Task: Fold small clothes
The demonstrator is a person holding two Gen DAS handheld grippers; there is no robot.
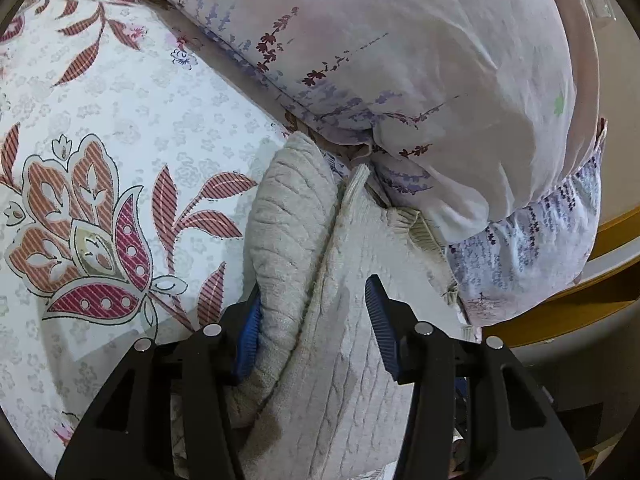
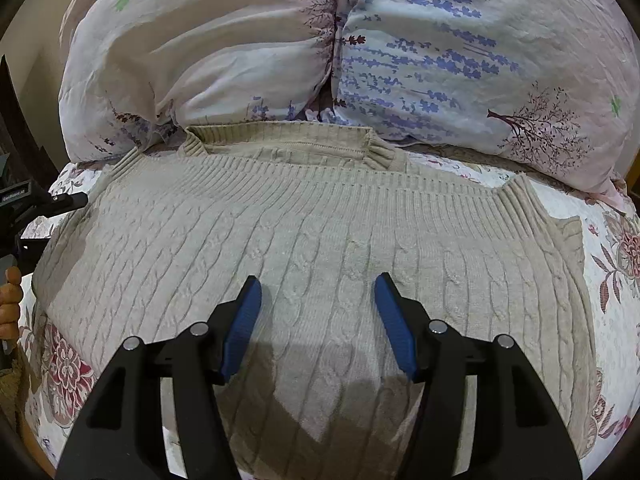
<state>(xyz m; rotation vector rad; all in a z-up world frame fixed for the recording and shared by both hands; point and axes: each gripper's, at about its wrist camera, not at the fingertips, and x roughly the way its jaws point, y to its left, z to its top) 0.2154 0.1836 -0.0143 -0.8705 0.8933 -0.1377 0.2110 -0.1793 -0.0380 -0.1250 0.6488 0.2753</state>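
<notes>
Right wrist view, your inventory: one beige cable-knit sweater [image 2: 320, 232], two lavender-print pillows [image 2: 460, 52], one floral bedsheet [image 2: 612, 248]. Your right gripper [image 2: 318, 300] hovers over the sweater's middle, jaws apart. Your left gripper [image 1: 314, 312], jaws also apart, straddles a raised fold at the sweater's edge. Sweater lies flat, ribbed collar touching the pillows; bare sheet shows at both sides.

Floral bedsheet [image 1: 132, 92], lavender-print pillows [image 2: 460, 52], wooden bedframe [image 1: 616, 220].
</notes>
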